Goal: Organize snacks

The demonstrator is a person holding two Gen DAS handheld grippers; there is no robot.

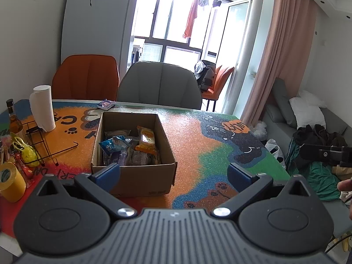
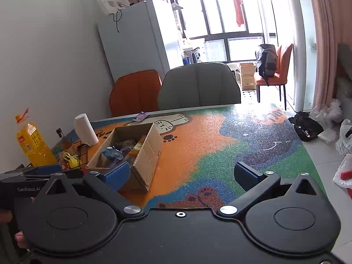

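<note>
An open cardboard box (image 1: 134, 177) stands on the colourful table mat (image 1: 191, 136), holding several wrapped snacks, among them a blue pack (image 1: 113, 146) and an orange pack (image 1: 146, 142). The same box (image 2: 146, 151) shows left of centre in the right wrist view. One purple snack pack (image 1: 106, 104) lies alone near the table's far edge, also seen as a small purple pack (image 2: 142, 116). My left gripper (image 1: 173, 175) is open and holds nothing, just in front of the box. My right gripper (image 2: 183, 175) is open and holds nothing, to the right of the box.
A paper towel roll (image 1: 43, 107), a bottle (image 1: 14, 118), a wire rack (image 1: 44, 145), a yellow bag (image 1: 25, 151) and a tape roll (image 1: 10, 181) crowd the table's left side. An orange juice bottle (image 2: 33, 142) stands there too. Grey (image 1: 159, 85) and orange (image 1: 87, 80) chairs sit behind the table.
</note>
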